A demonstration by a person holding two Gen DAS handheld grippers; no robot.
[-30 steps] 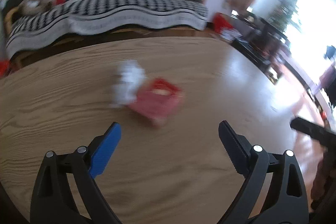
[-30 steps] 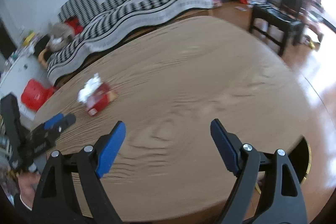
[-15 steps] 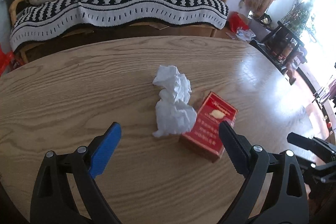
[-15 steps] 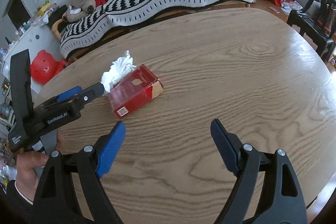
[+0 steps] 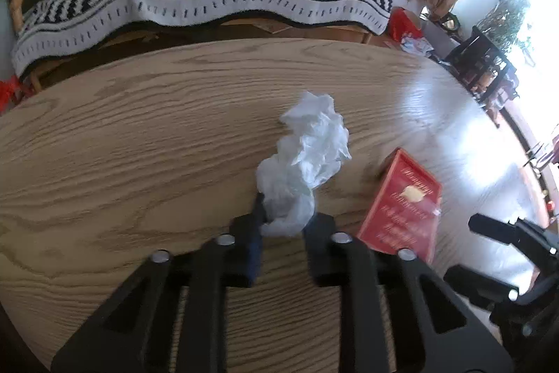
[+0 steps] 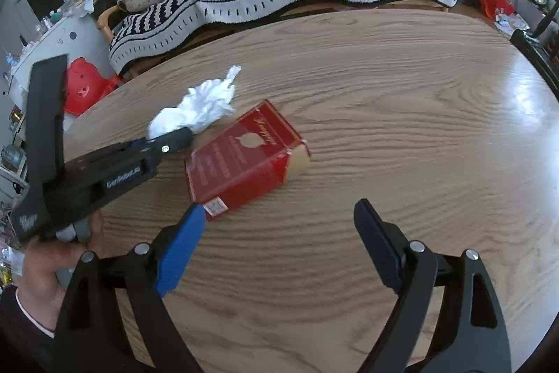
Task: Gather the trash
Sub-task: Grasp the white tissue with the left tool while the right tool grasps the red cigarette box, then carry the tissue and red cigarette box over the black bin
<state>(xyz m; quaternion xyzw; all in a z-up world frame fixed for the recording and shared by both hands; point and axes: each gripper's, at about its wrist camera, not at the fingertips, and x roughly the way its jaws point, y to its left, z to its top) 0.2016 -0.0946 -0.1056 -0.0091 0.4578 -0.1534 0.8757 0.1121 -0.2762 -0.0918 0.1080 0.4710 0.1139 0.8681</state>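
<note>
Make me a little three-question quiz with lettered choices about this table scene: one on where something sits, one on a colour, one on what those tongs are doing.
1. Where does the red box lie?
A. on the sofa
B. on the wooden table, beside the crumpled tissue
C. on the floor

2. What colour is the crumpled tissue?
A. white
B. green
C. black

3. What are the left tongs doing?
A. gaping wide over the box
B. closed on the tissue's near end
C. out of sight

Answers: 1 B, the box rests flat on the wood next to the tissue. 2 A, it shows white in both views. 3 B, the fingers pinch the tissue, while the right tongs stand open.
</note>
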